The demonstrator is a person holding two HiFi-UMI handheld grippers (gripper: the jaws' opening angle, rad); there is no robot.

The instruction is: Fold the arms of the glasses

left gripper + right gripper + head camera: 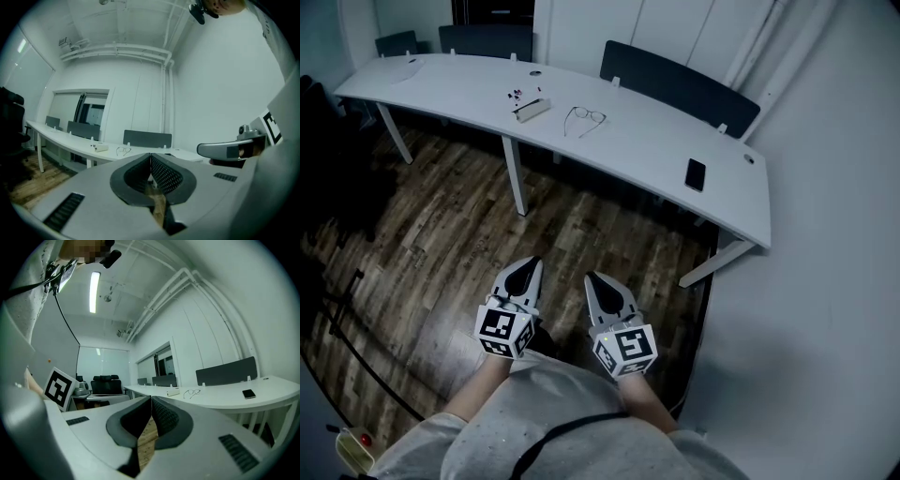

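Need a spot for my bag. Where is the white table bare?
Bare: between the glasses and the phone, and the table left of the small box. Crowded: box, dark bits and glasses sit close together.

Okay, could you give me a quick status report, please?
Left gripper and right gripper shut, empty. Glasses on desk, arms open. Box beside them, apart.

My head camera looks steeply down from afar; cameras on my left claw (528,265) and right claw (593,278) face level toward the same distant counter (656,141).
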